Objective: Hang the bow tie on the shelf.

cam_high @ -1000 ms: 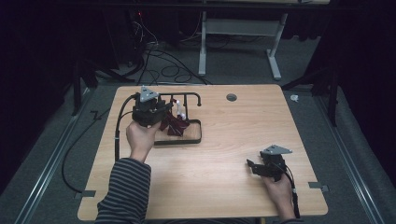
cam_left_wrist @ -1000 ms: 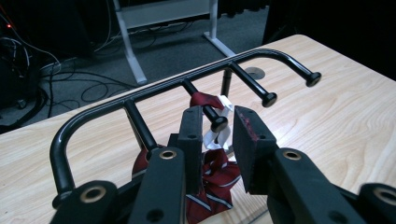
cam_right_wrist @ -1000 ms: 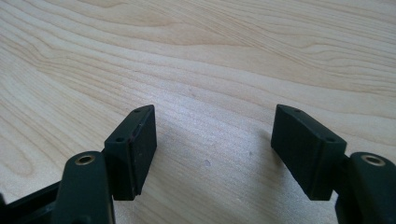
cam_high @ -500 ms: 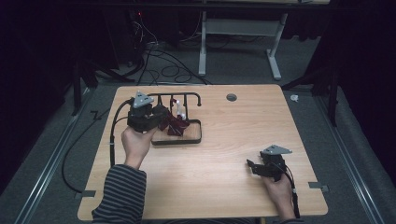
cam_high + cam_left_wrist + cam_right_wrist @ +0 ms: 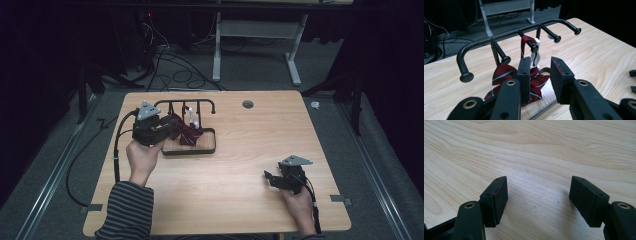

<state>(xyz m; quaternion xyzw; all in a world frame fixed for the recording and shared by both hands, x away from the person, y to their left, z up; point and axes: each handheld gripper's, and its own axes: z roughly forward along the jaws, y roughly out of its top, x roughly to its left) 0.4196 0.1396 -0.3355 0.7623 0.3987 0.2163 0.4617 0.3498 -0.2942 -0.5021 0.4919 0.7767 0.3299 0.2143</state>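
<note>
Left tool point(image 5: 537, 75) jaws had just opened, probably clear of the striped tie point(image 5: 506, 75) on the rack point(image 5: 172, 104). Right tool point(image 5: 539, 202) sat wide at the desk's point(image 5: 240, 200) 4 o'clock.

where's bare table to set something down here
Bare wood runs between the black rack and the right tool, and across the far right of the table. It is crowded at the rack, with the striped bow tie and left tool.

We cannot see the lower tie point(image 5: 499, 75) behind our left fingers point(image 5: 524, 75), nor the rack's point(image 5: 506, 36) base. Our right fingers point(image 5: 496, 200) are cut off at the bottom edge.
</note>
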